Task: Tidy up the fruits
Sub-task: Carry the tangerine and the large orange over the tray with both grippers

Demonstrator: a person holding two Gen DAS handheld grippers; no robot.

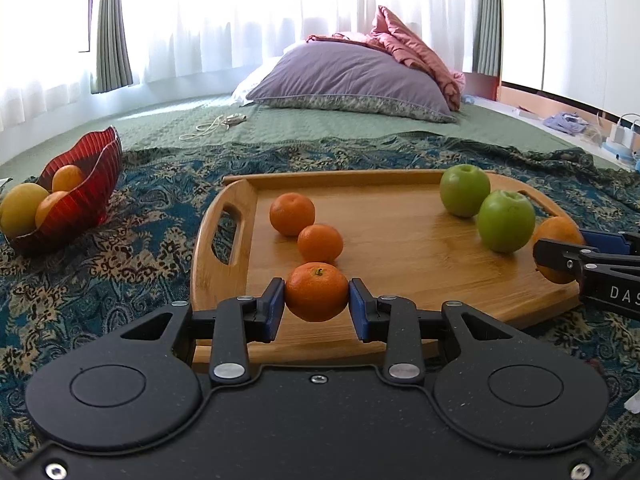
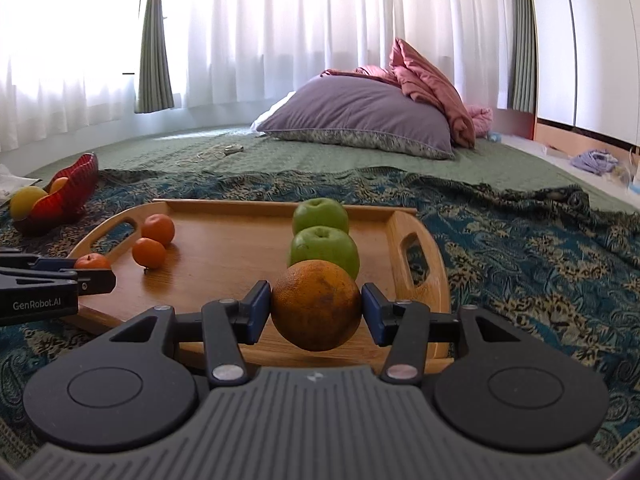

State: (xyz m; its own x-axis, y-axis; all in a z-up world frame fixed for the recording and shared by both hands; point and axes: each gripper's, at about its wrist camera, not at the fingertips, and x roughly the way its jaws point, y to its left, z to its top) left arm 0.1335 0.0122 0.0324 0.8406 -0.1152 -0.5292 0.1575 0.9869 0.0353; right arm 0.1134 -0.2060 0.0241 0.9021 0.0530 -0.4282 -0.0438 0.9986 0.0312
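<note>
My left gripper (image 1: 317,300) is shut on a small mandarin (image 1: 316,290) at the near left of the wooden tray (image 1: 400,240). Two more mandarins (image 1: 292,214) (image 1: 320,243) lie in a row behind it. My right gripper (image 2: 317,308) is shut on a large orange (image 2: 317,304) at the tray's (image 2: 224,248) near right; the orange also shows in the left wrist view (image 1: 556,232). Two green apples (image 2: 324,250) (image 2: 320,214) stand behind it. A red glass bowl (image 1: 84,196) at far left holds a yellow fruit and two oranges.
The tray rests on a blue patterned cloth (image 1: 140,232) over a green bedspread. A purple pillow (image 1: 352,76) and a pink blanket (image 1: 412,48) lie at the back. A white cable (image 1: 212,126) lies on the bedspread. Clutter (image 1: 600,128) sits at far right.
</note>
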